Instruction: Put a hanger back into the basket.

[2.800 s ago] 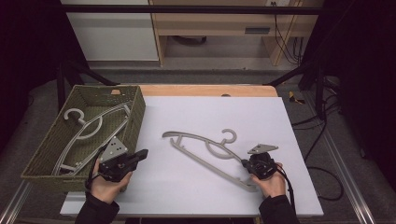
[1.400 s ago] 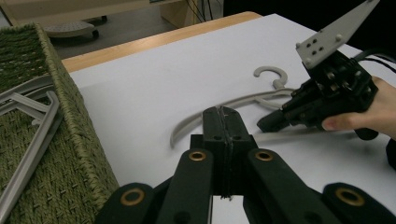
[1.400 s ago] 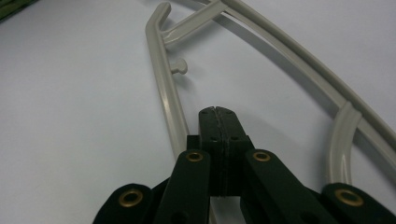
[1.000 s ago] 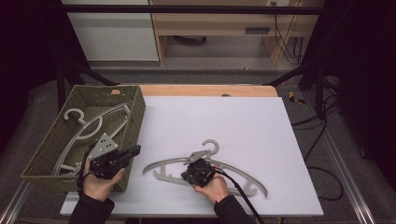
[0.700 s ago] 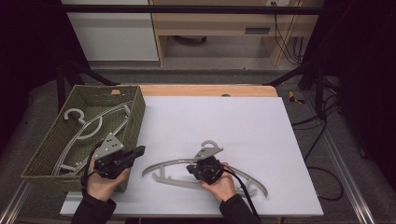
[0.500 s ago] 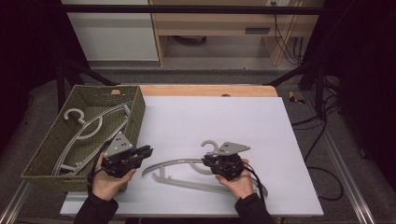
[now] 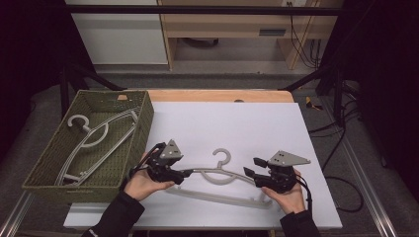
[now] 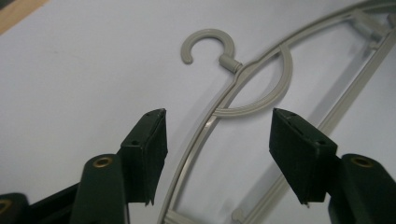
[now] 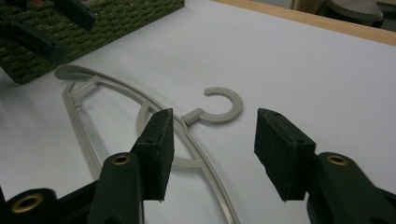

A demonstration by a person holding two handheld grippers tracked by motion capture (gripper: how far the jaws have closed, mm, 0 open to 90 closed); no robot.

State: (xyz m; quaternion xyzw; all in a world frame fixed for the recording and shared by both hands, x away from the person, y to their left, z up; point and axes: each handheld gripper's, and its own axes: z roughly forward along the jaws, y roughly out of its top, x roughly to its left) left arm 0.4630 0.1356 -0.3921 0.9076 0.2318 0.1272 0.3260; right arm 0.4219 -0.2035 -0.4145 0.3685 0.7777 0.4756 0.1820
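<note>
The grey hanger now lies flat on the white desk between the 2 hands, its hook pointing away from the person; over the last few seconds it has been dragged from the right half of the desk toward the green basket. The right gripper, which sat on top of the hanger a second ago, has backed off to the hanger's right end, and its jaws stand wide apart over the arm near the hook. The left gripper has come in at the left end, jaws also apart, straddling the arm without pinching it. A second hanger already rests in the basket, so the likely aim is a handover to the left side.
</note>
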